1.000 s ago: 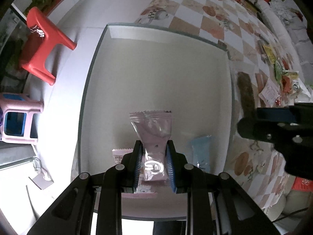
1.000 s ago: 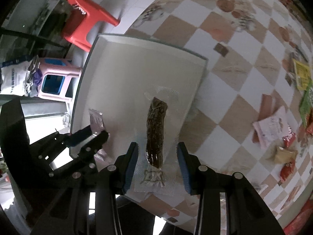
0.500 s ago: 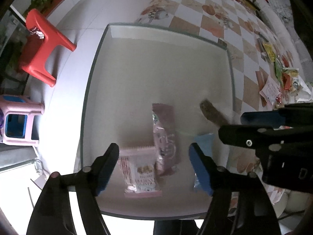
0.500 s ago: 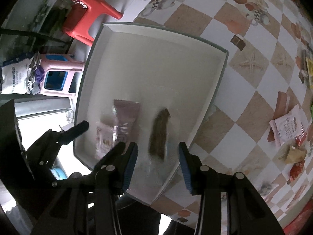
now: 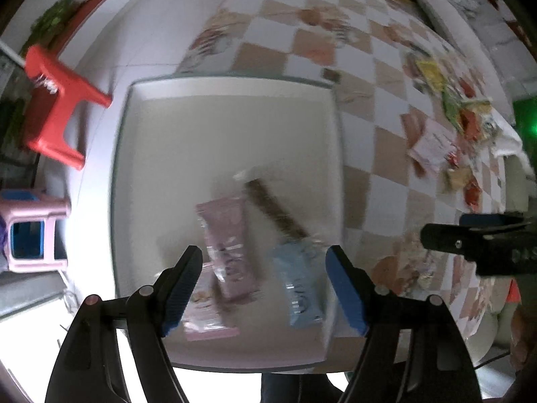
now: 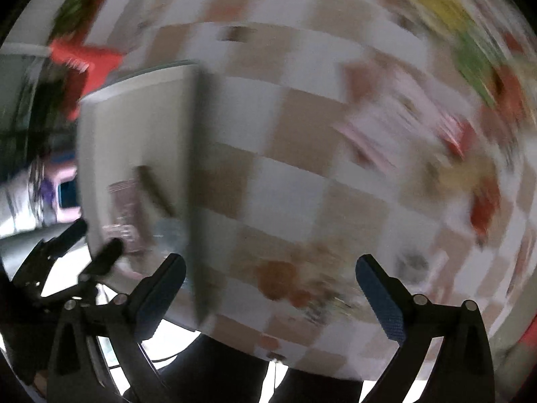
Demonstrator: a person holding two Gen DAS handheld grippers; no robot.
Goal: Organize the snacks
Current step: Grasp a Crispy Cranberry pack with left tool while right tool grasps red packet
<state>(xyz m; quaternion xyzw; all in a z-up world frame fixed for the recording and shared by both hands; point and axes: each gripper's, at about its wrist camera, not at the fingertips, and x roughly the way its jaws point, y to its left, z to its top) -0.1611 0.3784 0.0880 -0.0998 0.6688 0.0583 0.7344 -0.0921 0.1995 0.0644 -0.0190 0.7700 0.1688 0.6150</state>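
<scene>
Four wrapped snacks lie in the shallow white rectangular tray (image 5: 231, 100), both the left gripper (image 5: 265, 288) and right gripper (image 6: 270, 297) gape wide and empty, and a pile of colourful snack packets (image 5: 459, 124) waits on the checkered counter (image 5: 379, 154).

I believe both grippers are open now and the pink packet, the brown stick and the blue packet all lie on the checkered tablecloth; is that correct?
Not quite. Both the left gripper and right gripper are open, but the pink packet, brown stick and blue packet lie inside the white tray, not on the tablecloth, as the left wrist view shows.
</scene>
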